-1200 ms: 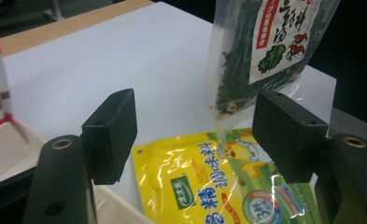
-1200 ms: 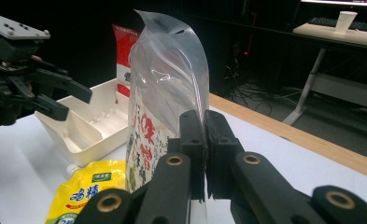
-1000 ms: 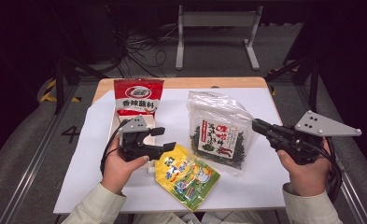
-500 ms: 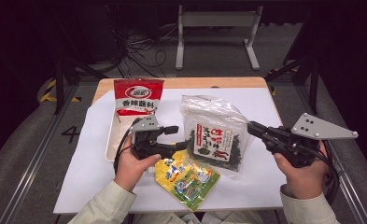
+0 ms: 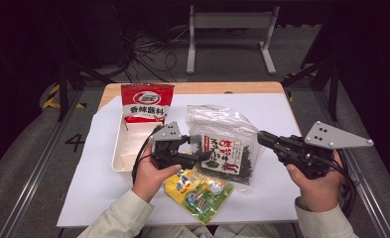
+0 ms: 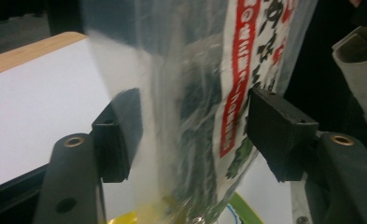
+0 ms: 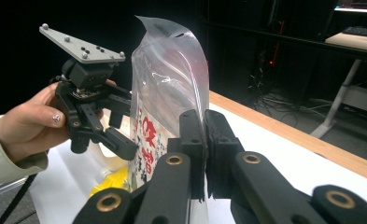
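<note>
A clear bag of dark seaweed (image 5: 225, 148) with a red and white label is held up off the white paper (image 5: 282, 114). My right gripper (image 5: 260, 136) is shut on its right edge, and the film is pinched between the two jaws (image 7: 204, 126). My left gripper (image 5: 196, 148) straddles the bag's left edge. Its jaws have just been closing, and the bag (image 6: 195, 70) stands between the pads (image 6: 274, 126), which are still apart. The right gripper view shows the left gripper (image 7: 120, 126) beside the bag (image 7: 167, 79).
A yellow pouch (image 5: 197, 191) lies on the paper under the left hand. A white tray (image 5: 123, 153) at the left holds a red packet (image 5: 147, 104). The wooden table edge (image 5: 192, 88) runs along the back, with a metal stand (image 5: 229, 29) beyond it.
My left gripper moved right from above the yellow pouch to the bag's left edge, and its jaws narrowed around the bag. The right gripper kept its hold and stayed put.
</note>
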A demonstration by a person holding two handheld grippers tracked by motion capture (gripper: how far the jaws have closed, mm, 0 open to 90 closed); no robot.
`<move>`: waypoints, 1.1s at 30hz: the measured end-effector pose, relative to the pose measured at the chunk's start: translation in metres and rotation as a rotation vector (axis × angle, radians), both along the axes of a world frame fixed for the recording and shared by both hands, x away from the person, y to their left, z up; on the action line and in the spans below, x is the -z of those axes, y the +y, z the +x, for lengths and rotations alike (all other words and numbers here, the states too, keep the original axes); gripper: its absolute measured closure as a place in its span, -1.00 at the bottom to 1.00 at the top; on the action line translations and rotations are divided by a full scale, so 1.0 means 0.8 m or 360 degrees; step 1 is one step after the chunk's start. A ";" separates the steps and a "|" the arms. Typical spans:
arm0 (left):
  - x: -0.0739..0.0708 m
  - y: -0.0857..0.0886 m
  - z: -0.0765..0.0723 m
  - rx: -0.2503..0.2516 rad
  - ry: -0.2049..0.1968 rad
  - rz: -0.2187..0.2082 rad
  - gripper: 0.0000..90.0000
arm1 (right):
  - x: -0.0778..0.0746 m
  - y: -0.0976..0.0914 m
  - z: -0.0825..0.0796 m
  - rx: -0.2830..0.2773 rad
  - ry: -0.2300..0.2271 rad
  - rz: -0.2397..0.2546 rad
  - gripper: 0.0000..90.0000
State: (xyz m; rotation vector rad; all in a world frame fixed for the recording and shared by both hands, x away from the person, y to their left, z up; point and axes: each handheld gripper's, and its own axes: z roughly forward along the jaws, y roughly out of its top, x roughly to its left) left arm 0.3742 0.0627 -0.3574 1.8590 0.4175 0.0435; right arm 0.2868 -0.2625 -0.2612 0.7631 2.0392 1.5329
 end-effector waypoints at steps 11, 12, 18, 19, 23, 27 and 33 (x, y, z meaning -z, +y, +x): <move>-0.013 -0.003 -0.013 0.0089 -0.0030 0.0060 0.50 | 0.002 -0.009 0.005 0.0043 -0.0014 0.0025 0.91; -0.014 -0.003 -0.014 0.0096 -0.0042 0.0056 0.52 | 0.002 -0.010 0.005 0.0048 -0.0022 0.0030 0.91; -0.019 0.000 -0.019 0.0156 -0.0040 0.0023 0.63 | 0.002 -0.015 0.005 0.0073 -0.0074 0.0029 0.85; -0.020 0.000 -0.019 0.0155 -0.0038 0.0021 0.63 | 0.002 -0.016 0.005 0.0076 -0.0075 0.0030 0.83; -0.021 0.001 -0.022 0.0151 -0.0048 0.0022 0.66 | 0.004 -0.017 0.008 0.0091 -0.0087 0.0038 0.77; -0.024 0.004 -0.024 0.0156 -0.0081 0.0046 0.67 | 0.007 -0.022 0.013 0.0089 -0.0069 0.0088 0.55; -0.029 0.006 -0.028 0.0169 -0.0098 0.0050 0.68 | 0.006 -0.030 0.013 0.0107 -0.0081 0.0145 0.27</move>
